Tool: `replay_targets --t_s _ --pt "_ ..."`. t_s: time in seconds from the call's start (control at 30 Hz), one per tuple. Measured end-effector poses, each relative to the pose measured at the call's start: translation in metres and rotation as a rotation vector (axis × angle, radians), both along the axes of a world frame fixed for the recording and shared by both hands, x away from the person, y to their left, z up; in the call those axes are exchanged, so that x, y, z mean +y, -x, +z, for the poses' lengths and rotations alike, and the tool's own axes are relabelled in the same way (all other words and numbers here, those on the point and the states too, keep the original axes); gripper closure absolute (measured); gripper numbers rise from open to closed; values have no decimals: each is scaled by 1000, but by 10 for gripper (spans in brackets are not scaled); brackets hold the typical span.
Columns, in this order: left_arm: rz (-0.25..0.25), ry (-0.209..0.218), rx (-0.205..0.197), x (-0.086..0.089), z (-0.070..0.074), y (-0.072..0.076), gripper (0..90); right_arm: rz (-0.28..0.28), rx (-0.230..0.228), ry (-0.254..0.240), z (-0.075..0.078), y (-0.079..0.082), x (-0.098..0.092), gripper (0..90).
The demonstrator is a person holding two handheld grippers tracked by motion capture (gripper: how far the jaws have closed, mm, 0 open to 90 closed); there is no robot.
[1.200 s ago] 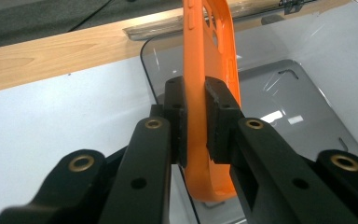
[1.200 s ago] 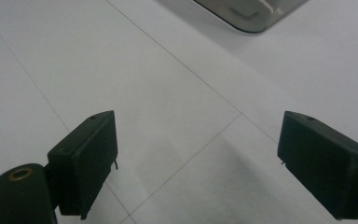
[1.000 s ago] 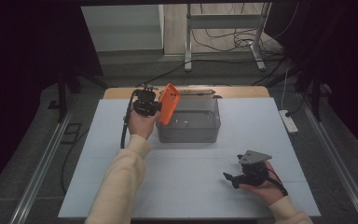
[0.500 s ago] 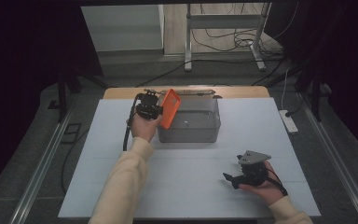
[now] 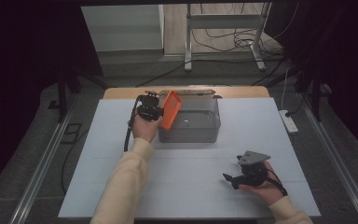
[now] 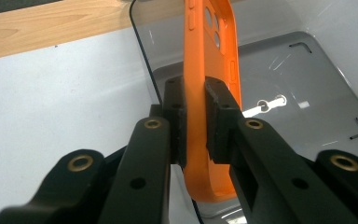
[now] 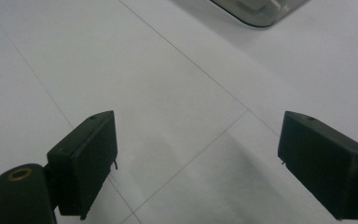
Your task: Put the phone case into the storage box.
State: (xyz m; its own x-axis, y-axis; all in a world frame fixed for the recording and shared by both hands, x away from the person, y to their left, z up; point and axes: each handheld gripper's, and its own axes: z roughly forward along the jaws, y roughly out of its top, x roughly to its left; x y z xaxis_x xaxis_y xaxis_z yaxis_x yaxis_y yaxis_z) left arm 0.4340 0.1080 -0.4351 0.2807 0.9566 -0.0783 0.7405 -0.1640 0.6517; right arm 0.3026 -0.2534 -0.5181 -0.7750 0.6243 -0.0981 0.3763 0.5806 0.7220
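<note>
An orange phone case (image 5: 169, 109) hangs tilted over the left rim of a clear grey plastic bin (image 5: 200, 133). My left gripper (image 5: 154, 111) is shut on the case's edge; in the left gripper view both pads (image 6: 176, 122) press on the orange case (image 6: 209, 84), with the bin's floor (image 6: 307, 107) below it. My right gripper (image 5: 230, 178) rests low at the front right of the white table, its jaws wide apart. In the right gripper view nothing lies between its fingertips (image 7: 93, 158), only white tabletop.
The white table surface (image 5: 121, 186) stretches around the bin, with a wooden strip (image 5: 121, 92) along its far edge. A white power strip (image 5: 289, 121) lies at the right edge. Metal rails (image 5: 42, 172) run beside the table, and cables trail on the floor behind.
The left gripper has carried the orange case slightly right, farther over the bin's left rim. The right gripper has stayed still.
</note>
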Motion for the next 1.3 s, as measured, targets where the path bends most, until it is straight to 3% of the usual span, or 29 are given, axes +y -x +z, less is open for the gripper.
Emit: replay_targets --t_s 0.8,1.3 --pt "2 -24 10 -9 -2 -1 807 5 -3 7 0 1 1 120" --pt "32 -53 25 -12 -7 2 808 11 -1 1 1 1 1 120"
